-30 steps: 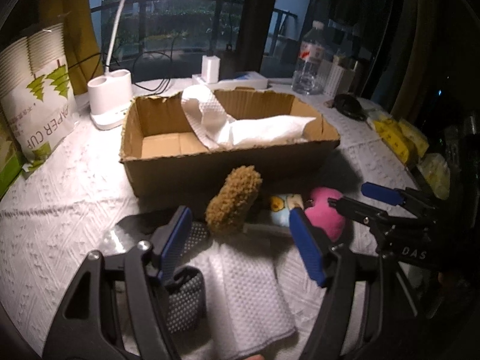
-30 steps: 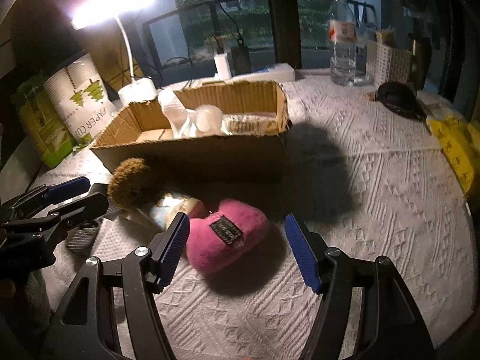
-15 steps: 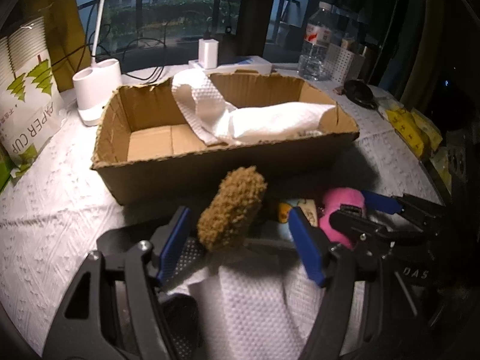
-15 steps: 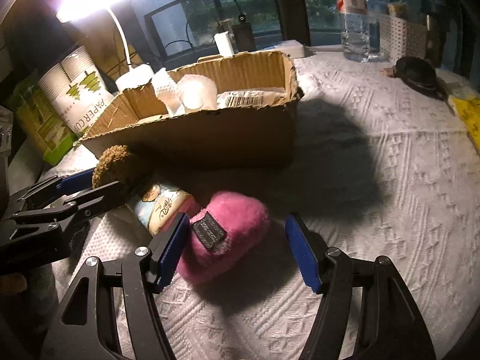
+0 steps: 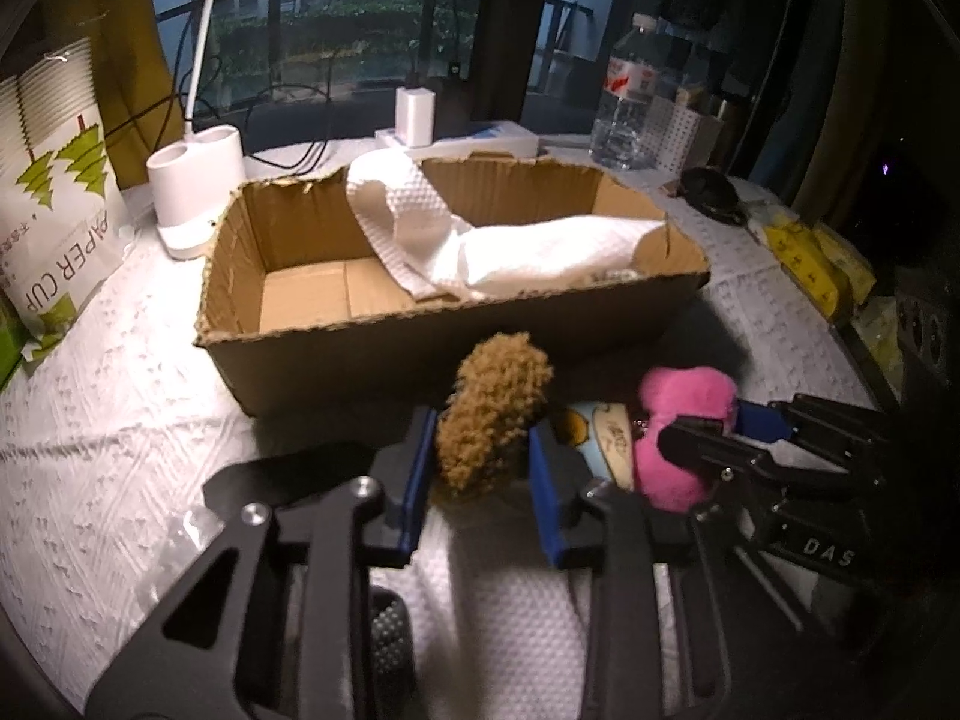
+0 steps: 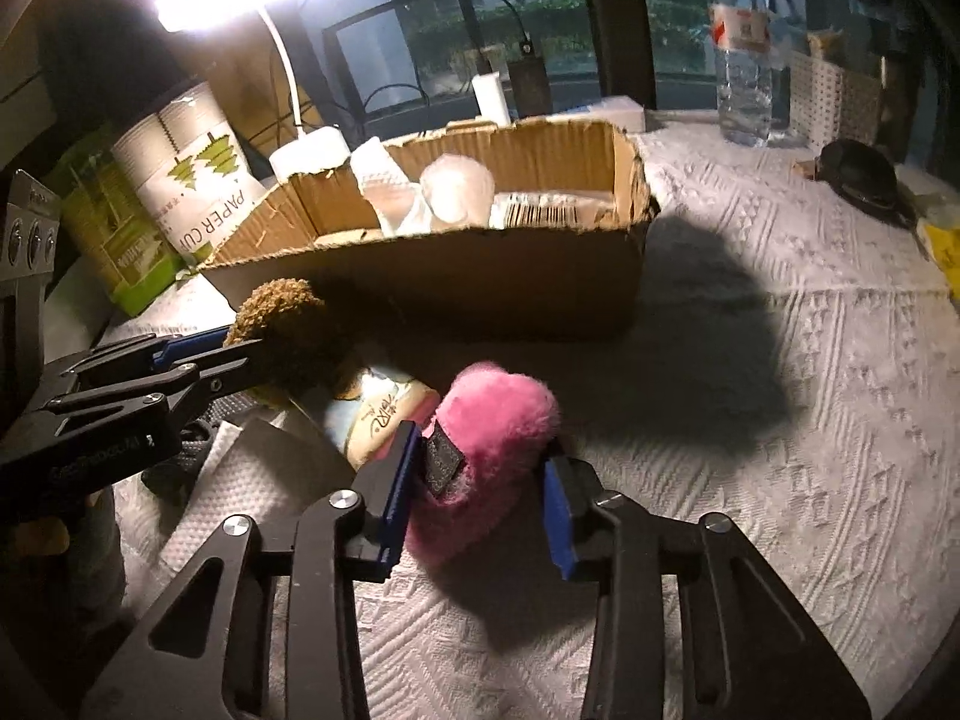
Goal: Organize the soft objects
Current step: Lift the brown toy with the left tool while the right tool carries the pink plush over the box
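- Left gripper [image 5: 480,468] clamped on brown plush [image 5: 492,414], just before box [image 5: 456,324].
- Right gripper [image 6: 480,489] squeezed pink plush [image 6: 486,456], beside it.
- Risked slipping from compressible fur, or snagging box wall.

Two grippers: the left gripper [image 5: 480,474] and the right gripper [image 6: 480,498]

Three soft toys on the counter [image 6: 780,420]: one brown fuzzy plush [image 5: 492,414], one pink plush [image 6: 486,450] and one pale blue printed plush [image 5: 606,438] between them

One cardboard box [image 5: 456,330], with one white paper towel [image 5: 510,246] draped in it

One white cloth [image 5: 510,630] and one dark mesh item [image 5: 390,636] beside it

One desk lamp [image 5: 198,192], one water bottle [image 6: 741,48], one pack of paper cups [image 5: 54,192], one white charger [image 5: 415,117]
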Motion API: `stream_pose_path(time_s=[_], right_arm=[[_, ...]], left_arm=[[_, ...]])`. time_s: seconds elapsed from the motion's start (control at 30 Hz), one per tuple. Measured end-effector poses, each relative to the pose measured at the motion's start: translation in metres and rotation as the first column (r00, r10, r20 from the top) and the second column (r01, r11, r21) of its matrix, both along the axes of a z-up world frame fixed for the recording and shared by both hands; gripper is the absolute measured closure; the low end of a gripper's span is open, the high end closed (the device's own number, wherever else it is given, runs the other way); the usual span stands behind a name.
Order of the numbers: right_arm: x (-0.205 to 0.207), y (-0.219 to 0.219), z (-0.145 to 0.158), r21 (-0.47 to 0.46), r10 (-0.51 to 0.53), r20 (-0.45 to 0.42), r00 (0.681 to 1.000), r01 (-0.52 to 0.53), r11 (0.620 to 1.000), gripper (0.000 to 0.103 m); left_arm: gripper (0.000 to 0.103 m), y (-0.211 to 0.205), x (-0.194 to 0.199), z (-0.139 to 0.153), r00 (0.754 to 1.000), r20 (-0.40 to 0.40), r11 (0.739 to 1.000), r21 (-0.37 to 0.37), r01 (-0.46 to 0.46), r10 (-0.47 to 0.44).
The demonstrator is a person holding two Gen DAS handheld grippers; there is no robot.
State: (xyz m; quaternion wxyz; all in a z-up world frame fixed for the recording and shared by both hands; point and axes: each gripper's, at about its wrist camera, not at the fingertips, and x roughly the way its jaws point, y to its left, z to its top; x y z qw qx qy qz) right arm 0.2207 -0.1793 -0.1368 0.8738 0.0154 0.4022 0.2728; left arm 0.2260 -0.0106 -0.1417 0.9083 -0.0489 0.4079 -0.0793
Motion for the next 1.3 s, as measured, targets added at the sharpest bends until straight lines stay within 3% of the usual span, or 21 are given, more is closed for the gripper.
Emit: stream_pose_path(time_s=[0.53, 1.3], right_arm=[[-0.019, -0.01, 0.039, -0.01, -0.034, 0.112, 0.993, 0.035, 0.999, 0.064], [-0.024, 0.018, 0.091, -0.022, 0.03, 0.23, 0.973, -0.025, 0.999, 0.064]], left_arm=[[0.073, 0.011, -0.027, 0.035, 0.995, 0.095, 1.0, -0.027, -0.012, 0.015], [0.073, 0.051, -0.046, 0.077, 0.971, 0.22, 0.995, -0.052, -0.08, 0.089]])
